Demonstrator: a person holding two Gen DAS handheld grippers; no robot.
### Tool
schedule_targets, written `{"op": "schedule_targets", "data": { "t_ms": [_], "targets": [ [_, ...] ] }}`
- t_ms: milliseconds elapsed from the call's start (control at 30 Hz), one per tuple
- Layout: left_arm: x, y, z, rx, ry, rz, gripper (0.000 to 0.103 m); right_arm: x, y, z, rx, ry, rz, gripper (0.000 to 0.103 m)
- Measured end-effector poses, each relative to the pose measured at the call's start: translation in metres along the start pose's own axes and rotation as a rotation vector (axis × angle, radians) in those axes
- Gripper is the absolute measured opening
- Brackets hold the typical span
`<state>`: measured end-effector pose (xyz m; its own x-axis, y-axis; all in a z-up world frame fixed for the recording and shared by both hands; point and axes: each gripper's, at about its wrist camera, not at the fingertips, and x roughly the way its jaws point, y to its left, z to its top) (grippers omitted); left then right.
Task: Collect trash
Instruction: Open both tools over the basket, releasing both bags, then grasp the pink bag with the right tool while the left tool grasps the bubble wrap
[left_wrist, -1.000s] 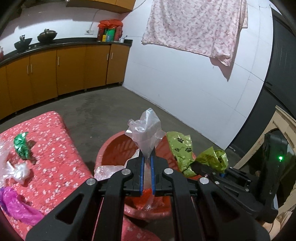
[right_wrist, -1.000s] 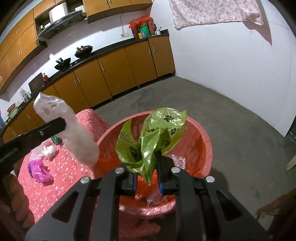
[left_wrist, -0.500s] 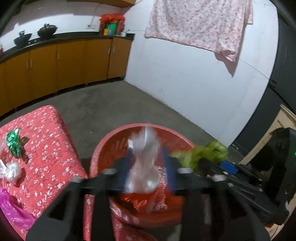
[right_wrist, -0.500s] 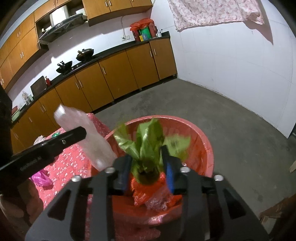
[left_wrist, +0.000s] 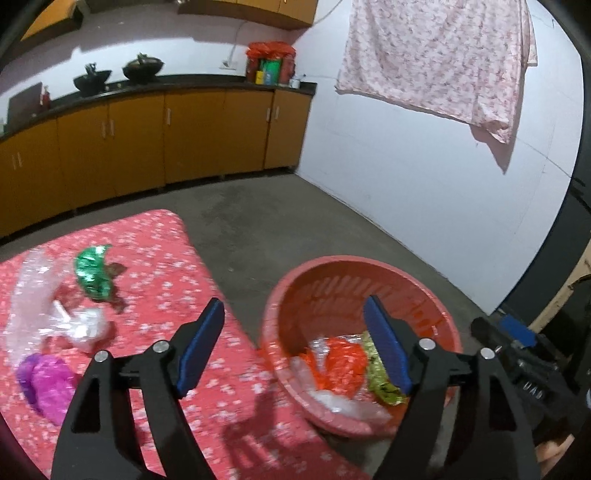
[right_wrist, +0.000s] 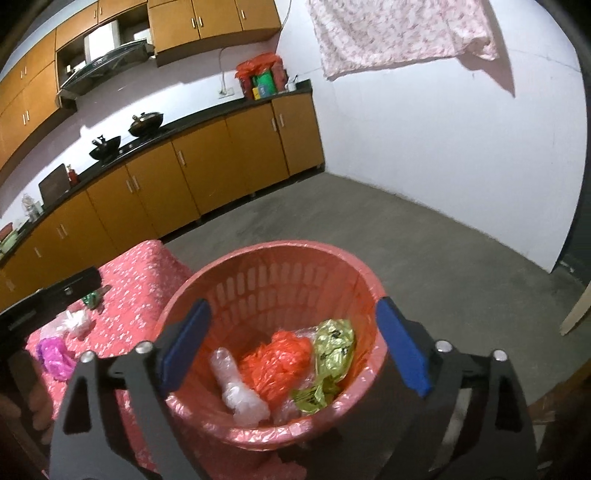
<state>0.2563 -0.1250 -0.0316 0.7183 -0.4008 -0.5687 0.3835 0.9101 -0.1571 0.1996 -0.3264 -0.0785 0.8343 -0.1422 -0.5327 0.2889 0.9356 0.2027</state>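
Both tools have just been opening and now stand spread wide with nothing between their pads. The right tool (right_wrist: 291, 347) hangs over the red basket (right_wrist: 266, 258), where a clear plastic bag (right_wrist: 240, 391), an orange bag (right_wrist: 277, 362) and a green wrapper (right_wrist: 328, 365) lie at the bottom. The left tool (left_wrist: 295, 343) points at the gap between the basket and the worktop (left_wrist: 155, 258) with its pink flowered cloth.

More trash waits on that cloth: a green foil wrapper (left_wrist: 92, 269), a crumpled clear bag (left_wrist: 55, 314) and a purple bag (left_wrist: 44, 380), lying near one another but apart.

The next step is probably another pick. To do it well, each tool should come down on one piece only, pinch the bunched middle of the film rather than a loose edge, avoid catching the cloth beneath, and lift clear before swinging over the basket rim.
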Motion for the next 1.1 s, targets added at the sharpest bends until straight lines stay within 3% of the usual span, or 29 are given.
{"op": "schedule_targets", "data": {
  "t_ms": [200,367,433,800,933,1100],
  "targets": [
    [-0.025,0.021,-0.005,-0.003,-0.031,0.074,0.085,-0.007,0.019,0.001,-0.032,-0.008,0.017,0.095],
    [-0.056,0.053,-0.017,-0.019,-0.075,0.169,0.096,-0.009,0.056,-0.001,-0.098,0.001,0.088,0.095],
    [-0.071,0.072,-0.023,-0.033,-0.093,0.23,0.101,-0.008,0.079,-0.006,-0.138,0.017,0.135,0.095],
    [-0.134,0.207,-0.076,-0.182,-0.067,0.534,0.101,0.007,0.229,-0.052,-0.347,0.152,0.388,0.096],
    [-0.147,0.235,-0.088,-0.219,-0.062,0.6,0.101,0.014,0.277,-0.067,-0.422,0.183,0.43,0.096],
    [-0.151,0.262,-0.099,-0.266,-0.045,0.628,0.101,0.029,0.323,-0.086,-0.501,0.219,0.447,0.097]
  ]
}}
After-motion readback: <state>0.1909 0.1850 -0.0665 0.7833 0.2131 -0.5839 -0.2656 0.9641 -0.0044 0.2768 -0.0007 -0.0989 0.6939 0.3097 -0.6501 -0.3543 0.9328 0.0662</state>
